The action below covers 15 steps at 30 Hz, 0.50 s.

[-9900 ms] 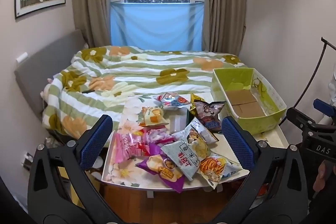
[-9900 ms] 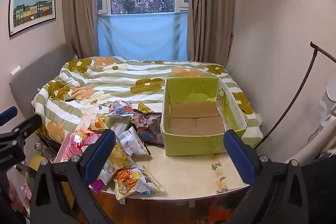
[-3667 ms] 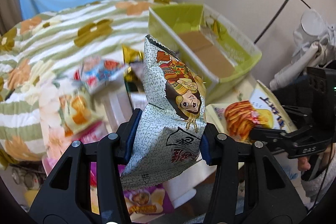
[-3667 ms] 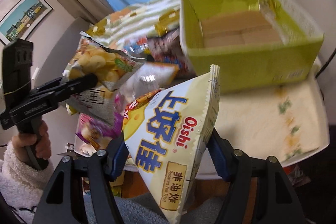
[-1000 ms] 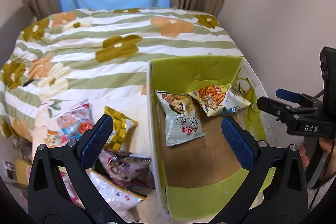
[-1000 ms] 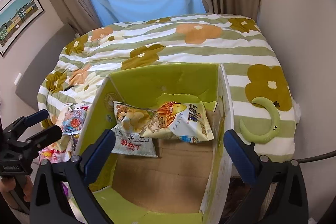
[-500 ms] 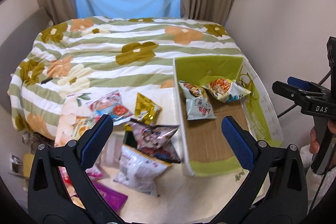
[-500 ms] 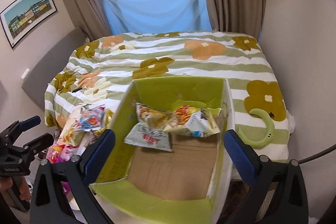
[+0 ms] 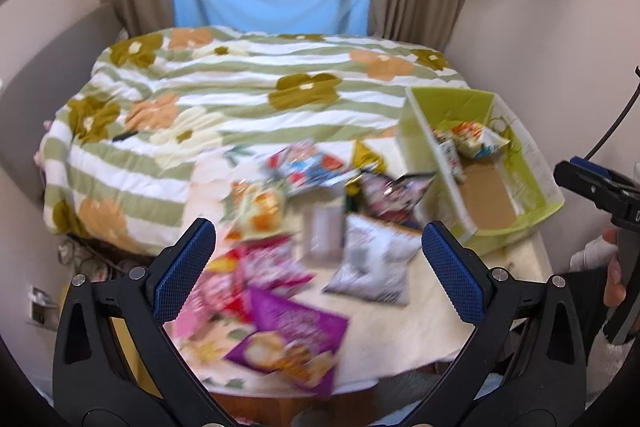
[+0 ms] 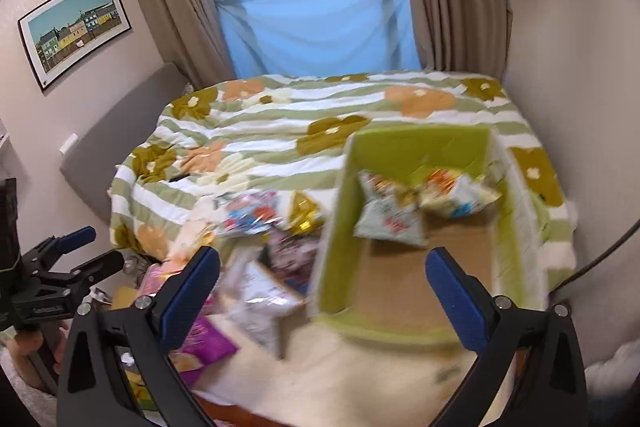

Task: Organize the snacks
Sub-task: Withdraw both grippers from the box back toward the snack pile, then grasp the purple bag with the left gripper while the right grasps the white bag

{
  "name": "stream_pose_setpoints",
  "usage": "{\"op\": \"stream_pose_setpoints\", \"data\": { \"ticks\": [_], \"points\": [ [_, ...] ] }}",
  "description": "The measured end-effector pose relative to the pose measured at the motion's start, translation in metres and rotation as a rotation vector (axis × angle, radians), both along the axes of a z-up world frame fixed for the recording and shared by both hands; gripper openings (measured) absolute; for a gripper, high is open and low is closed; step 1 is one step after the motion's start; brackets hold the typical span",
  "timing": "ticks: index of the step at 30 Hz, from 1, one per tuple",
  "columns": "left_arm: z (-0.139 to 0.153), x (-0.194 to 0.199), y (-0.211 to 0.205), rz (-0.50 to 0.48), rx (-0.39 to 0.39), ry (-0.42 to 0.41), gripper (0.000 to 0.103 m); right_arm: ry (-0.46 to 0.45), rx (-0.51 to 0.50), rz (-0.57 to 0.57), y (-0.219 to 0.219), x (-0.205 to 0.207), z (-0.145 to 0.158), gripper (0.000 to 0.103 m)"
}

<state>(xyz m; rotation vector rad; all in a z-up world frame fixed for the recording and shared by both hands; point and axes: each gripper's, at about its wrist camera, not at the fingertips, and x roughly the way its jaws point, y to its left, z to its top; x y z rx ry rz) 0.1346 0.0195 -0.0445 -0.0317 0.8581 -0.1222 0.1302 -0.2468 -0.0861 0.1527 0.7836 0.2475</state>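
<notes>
The left gripper (image 9: pixel 318 269) is hanging wide open and empty over loose snack packets (image 9: pixel 316 227) lying on the white table (image 9: pixel 400 339). The right gripper (image 10: pixel 322 297) is gaping empty too, facing the green cardboard box (image 10: pixel 332 267), where two snack bags (image 10: pixel 416 205) are resting against its far wall.

The green box (image 10: pixel 416 147) stood open-topped; two snack bags (image 10: pixel 424 203) filled its far end, while its near cardboard floor lay bare. Left of it, loose packets (image 9: pixel 316 223) crowded the table (image 9: pixel 420 323), some just beside the box's wall. The table's near right corner, in front of the box, was clear.
</notes>
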Motion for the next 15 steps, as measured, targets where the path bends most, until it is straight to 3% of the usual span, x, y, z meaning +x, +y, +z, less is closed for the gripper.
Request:
{"op": "stream_pose_setpoints", "data": {
  "ticks": [7, 15],
  "points": [
    [-0.031, -0.027, 0.073, -0.004, -0.027, 0.060, 0.102, 0.069, 0.045, -0.003, 0.074, -0.036, -0.032, 0.103],
    [-0.085, -0.037, 0.092, -0.055, -0.092, 0.171, 0.102, 0.149, 0.055, -0.047, 0.116, -0.048, -0.073, 0.103]
  ]
}}
